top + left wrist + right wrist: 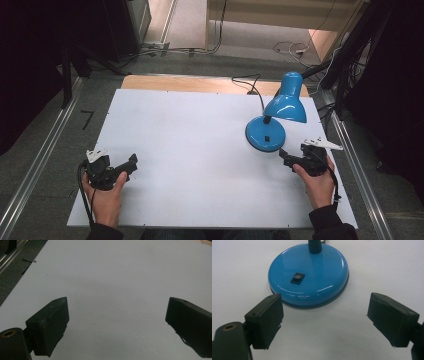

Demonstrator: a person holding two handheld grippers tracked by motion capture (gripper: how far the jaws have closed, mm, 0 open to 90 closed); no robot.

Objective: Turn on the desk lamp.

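A white board (200, 150) covers the table. A blue desk lamp (272, 120) stands at its right side, its round base (309, 275) carrying a small black switch (297, 278). The right gripper (324, 320) sits just beside the base, jaws apart, holding nothing. The left gripper (117, 322) rests well apart at the near left, jaws apart over bare board.
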